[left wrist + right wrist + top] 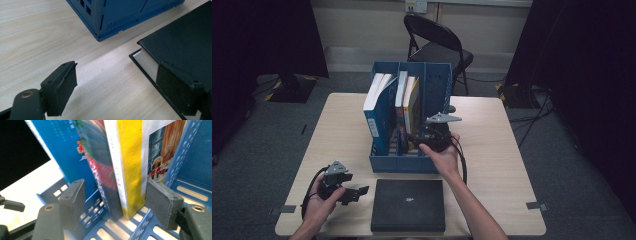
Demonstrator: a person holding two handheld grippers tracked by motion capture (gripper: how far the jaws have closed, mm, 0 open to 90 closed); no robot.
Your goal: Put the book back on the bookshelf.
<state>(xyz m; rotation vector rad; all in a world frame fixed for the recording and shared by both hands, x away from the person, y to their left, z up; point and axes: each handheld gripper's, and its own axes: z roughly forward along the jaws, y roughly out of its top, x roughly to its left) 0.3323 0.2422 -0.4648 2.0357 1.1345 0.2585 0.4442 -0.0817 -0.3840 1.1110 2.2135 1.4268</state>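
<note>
The right gripper (416, 137) sits inside the blue file rack (432, 162) at its open front edge, jaws released and spread either side of the yellow-spined book (130, 170), pads clear of both covers. That book stands upright in the middle compartment beside a red-spined book (101, 170); a blue book (379, 112) leans in the left compartment. The left gripper (357, 192) rests low on the counter (337, 125), jaws wide open, one pad at the edge of the flat black book (408, 205) lying just before the rack
</note>
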